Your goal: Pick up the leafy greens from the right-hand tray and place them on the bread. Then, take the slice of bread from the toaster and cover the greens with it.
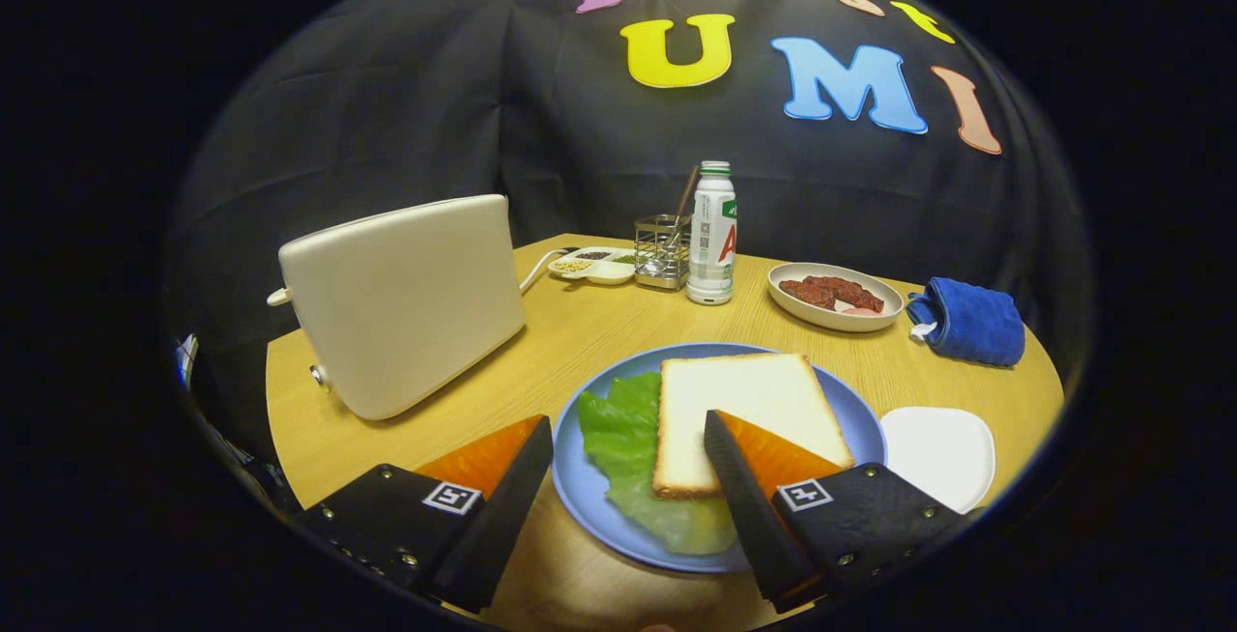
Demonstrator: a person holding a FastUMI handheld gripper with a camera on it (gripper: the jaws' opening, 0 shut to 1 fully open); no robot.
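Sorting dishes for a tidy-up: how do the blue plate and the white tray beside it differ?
The blue plate is round and larger, holding lettuce and bread; the white tray is squarish, smaller and bare. The open gripper hangs over the plate, not the tray. Both sit on the wooden table.

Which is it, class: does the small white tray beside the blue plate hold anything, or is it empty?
Empty. The white tray shows a bare surface; the leafy greens lie on the blue plate under the bread. The gripper is open.
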